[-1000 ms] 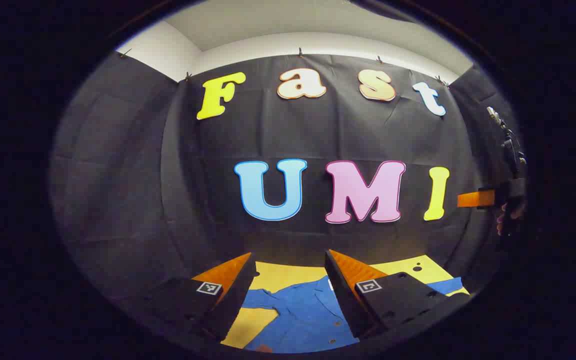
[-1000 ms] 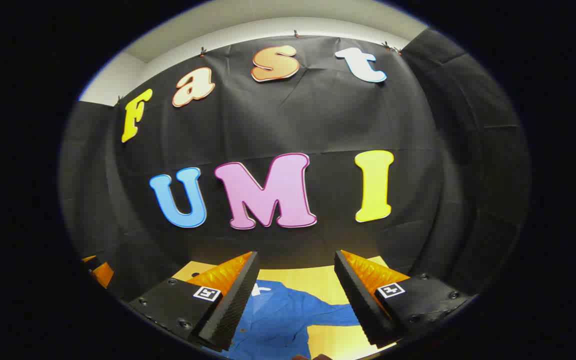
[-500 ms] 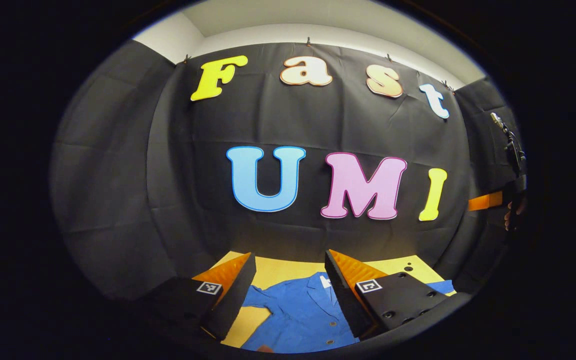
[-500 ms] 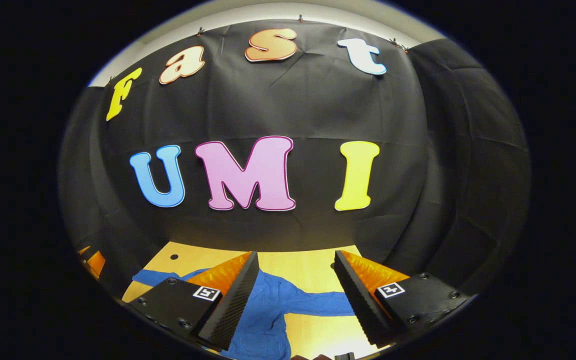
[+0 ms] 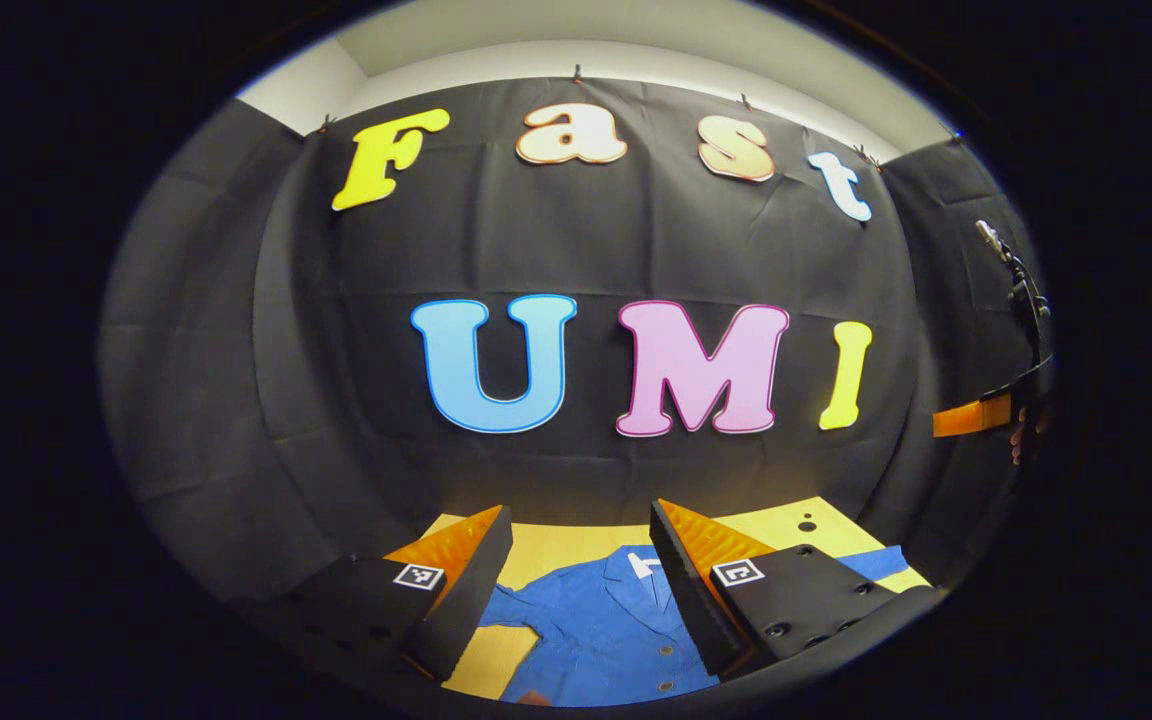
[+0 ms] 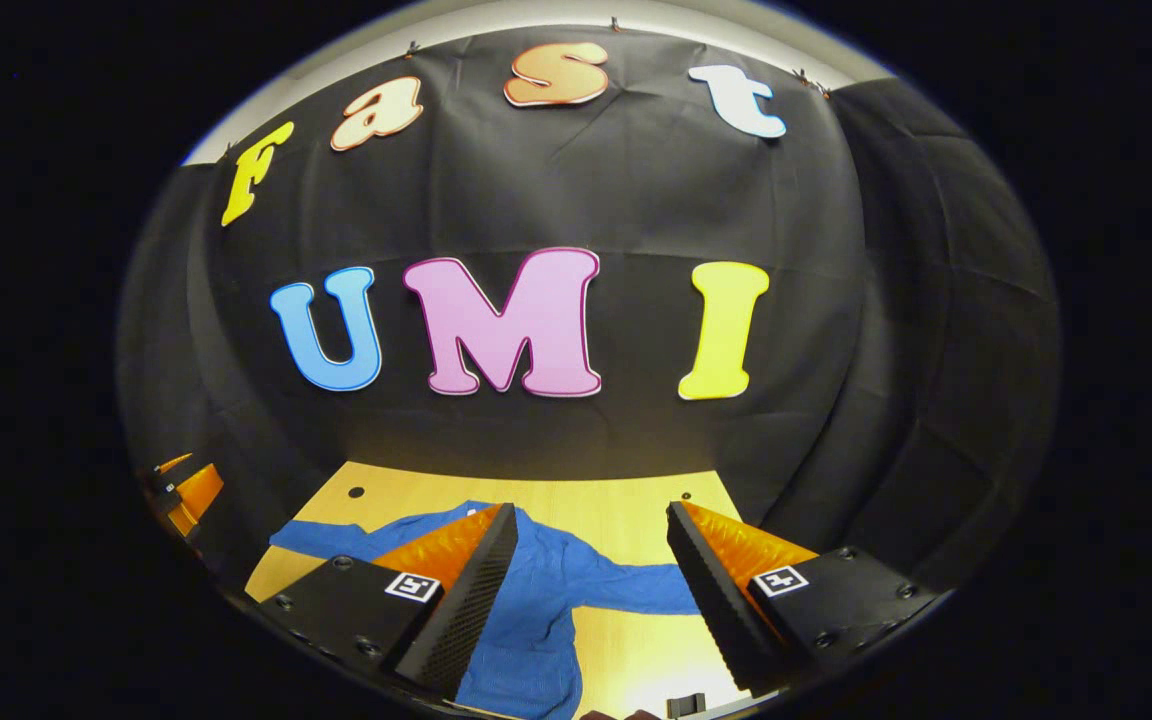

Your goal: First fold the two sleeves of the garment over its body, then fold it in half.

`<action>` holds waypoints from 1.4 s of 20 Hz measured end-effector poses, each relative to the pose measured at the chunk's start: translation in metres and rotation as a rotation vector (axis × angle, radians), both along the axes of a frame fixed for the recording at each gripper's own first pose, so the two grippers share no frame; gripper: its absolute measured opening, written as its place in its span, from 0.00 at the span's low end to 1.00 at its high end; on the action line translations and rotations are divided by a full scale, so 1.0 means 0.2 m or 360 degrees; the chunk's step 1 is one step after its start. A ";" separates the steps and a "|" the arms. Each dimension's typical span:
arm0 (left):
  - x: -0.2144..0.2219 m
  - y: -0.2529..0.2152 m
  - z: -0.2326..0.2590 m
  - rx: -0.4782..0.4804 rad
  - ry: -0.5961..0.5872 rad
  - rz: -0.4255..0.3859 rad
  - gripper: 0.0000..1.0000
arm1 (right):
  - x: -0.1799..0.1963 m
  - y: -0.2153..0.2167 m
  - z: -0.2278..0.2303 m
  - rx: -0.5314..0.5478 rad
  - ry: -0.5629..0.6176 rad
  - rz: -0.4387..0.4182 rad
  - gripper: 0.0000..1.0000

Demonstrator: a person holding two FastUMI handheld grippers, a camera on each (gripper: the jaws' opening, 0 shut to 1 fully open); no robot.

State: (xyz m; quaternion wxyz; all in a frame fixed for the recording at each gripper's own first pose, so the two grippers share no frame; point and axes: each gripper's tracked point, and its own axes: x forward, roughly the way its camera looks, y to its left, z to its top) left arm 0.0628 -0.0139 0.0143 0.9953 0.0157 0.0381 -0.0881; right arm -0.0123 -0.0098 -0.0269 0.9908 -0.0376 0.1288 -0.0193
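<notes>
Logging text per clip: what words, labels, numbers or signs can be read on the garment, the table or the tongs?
No readable words or numbers there.
Left tongs: a square coded marker on each finger, pattern only.
Right tongs: the same kind of marker on each finger.
Blue shirt: white tag at the collar, too small to read.

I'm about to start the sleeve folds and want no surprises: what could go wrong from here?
Both grippers, left and right, are open above the blue shirt, holding nothing.

1. The right sleeve lies stretched across the table; a pinch there may catch only the top layer or drag the body askew.

2. The shirt already looks rumpled near the collar, so folds may trap wrinkles.
</notes>
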 end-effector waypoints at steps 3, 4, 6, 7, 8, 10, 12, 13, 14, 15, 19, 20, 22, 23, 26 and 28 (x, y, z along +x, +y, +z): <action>0.02 -0.04 -0.04 -0.0018 0.0050 -0.0023 0.80 | 0.07 -0.19 -0.19 0.0052 0.0334 -0.0030 0.98; 0.02 -0.05 -0.08 -0.0041 0.0076 -0.0032 0.80 | 0.09 -0.27 -0.29 0.0080 0.0479 -0.0057 0.98; 0.01 -0.06 -0.15 -0.0077 0.0126 -0.0037 0.80 | 0.15 -0.51 -0.51 0.0085 0.0711 -0.0165 0.99; 0.01 -0.06 -0.17 -0.0079 0.0154 -0.0031 0.80 | 0.17 -0.65 -0.63 0.0085 0.0814 -0.0253 0.99; 0.01 -0.05 -0.19 -0.0076 0.0166 -0.0017 0.80 | 0.19 -0.79 -0.75 0.0116 0.0944 -0.0346 0.99; 0.01 -0.02 -0.22 -0.0052 0.0177 0.0028 0.80 | 0.22 -1.02 -1.02 0.0246 0.1194 -0.0493 0.99; 0.01 0.02 -0.24 -0.0028 0.0197 0.0073 0.80 | 0.25 -1.22 -1.25 0.0333 0.1404 -0.0626 0.99; 0.01 0.03 -0.25 -0.0016 0.0215 0.0103 0.80 | 0.25 -1.32 -1.36 0.0322 0.1477 -0.0649 0.99; 0.01 0.05 -0.29 -0.0003 0.0244 0.0132 0.80 | 0.29 -1.41 -1.45 0.0328 0.1503 -0.0694 0.99; 0.01 0.06 -0.33 0.0008 0.0278 0.0167 0.80 | 0.33 -1.47 -1.54 0.0346 0.1542 -0.0726 0.99; 0.00 0.08 -0.36 -0.0016 0.0300 0.0283 0.80 | 0.41 -1.71 -1.84 0.0349 0.1666 -0.0817 0.99; 0.00 0.08 -0.36 -0.0016 0.0299 0.0311 0.80 | 0.43 -1.73 -1.89 0.0366 0.1681 -0.0840 0.99; 0.02 0.07 -0.38 -0.0009 0.0311 0.0336 0.80 | 0.45 -1.76 -1.96 0.0386 0.1701 -0.0824 0.86; 0.04 0.05 -0.38 -0.0007 0.0318 0.0337 0.79 | 0.44 -1.79 -2.00 0.0356 0.1730 -0.0832 0.98; 0.07 0.00 -0.40 -0.0031 0.0336 0.0317 0.80 | 0.45 -1.78 -2.05 0.0386 0.1761 -0.0808 0.98; 0.08 -0.03 -0.42 -0.0047 0.0350 0.0303 0.80 | 0.44 -1.77 -2.04 0.0451 0.1761 -0.0824 0.94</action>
